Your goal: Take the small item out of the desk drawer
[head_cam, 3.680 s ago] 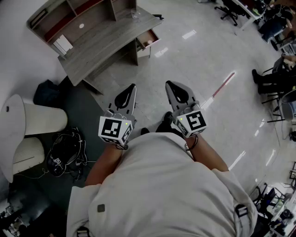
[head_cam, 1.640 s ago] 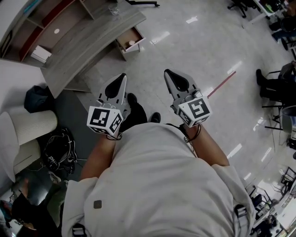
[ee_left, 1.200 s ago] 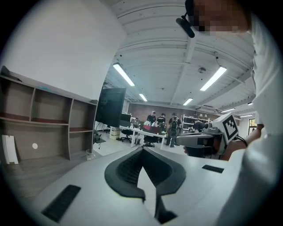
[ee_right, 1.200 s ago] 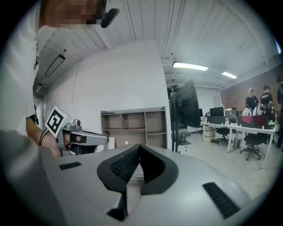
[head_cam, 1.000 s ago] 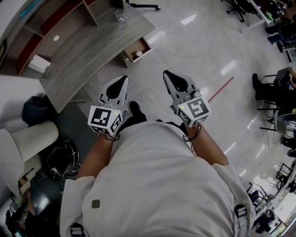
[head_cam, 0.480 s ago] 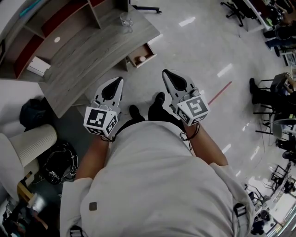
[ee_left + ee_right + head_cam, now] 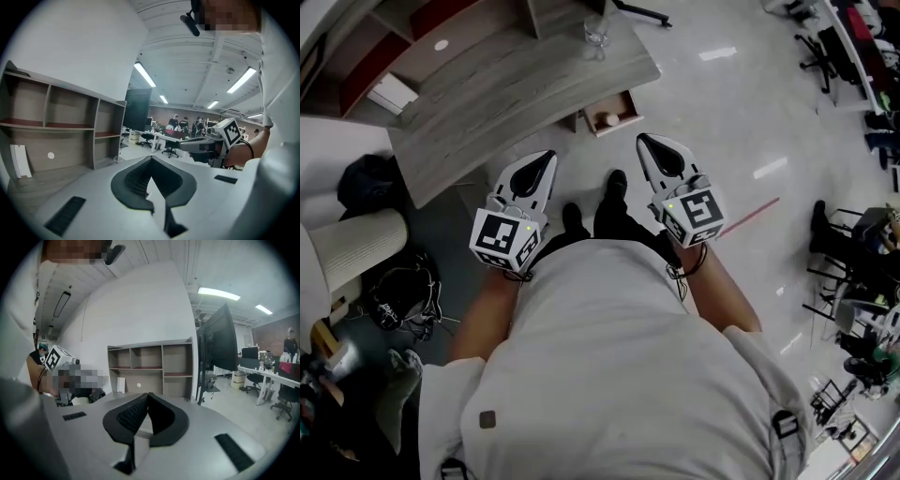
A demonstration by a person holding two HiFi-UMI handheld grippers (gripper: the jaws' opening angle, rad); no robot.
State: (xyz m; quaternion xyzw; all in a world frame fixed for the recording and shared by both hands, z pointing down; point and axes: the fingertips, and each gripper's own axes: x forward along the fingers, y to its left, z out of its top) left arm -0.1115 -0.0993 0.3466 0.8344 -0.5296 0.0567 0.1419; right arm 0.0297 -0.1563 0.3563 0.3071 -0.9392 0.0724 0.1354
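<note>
Fingers (image 7: 135, 179) of left gripper (image 7: 546, 157) and right gripper (image 7: 643, 141) closed, empty — square black-and-white markers (image 7: 700, 208) on both, drawer (image 7: 619, 108) open.

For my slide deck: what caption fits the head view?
Left gripper and right gripper, both shut, point toward the open desk drawer holding a small round item.

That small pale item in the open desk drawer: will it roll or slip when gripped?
The small item looks round, so it may roll if nudged. Probably light, given its size in the drawer. Surface too small to judge.
</note>
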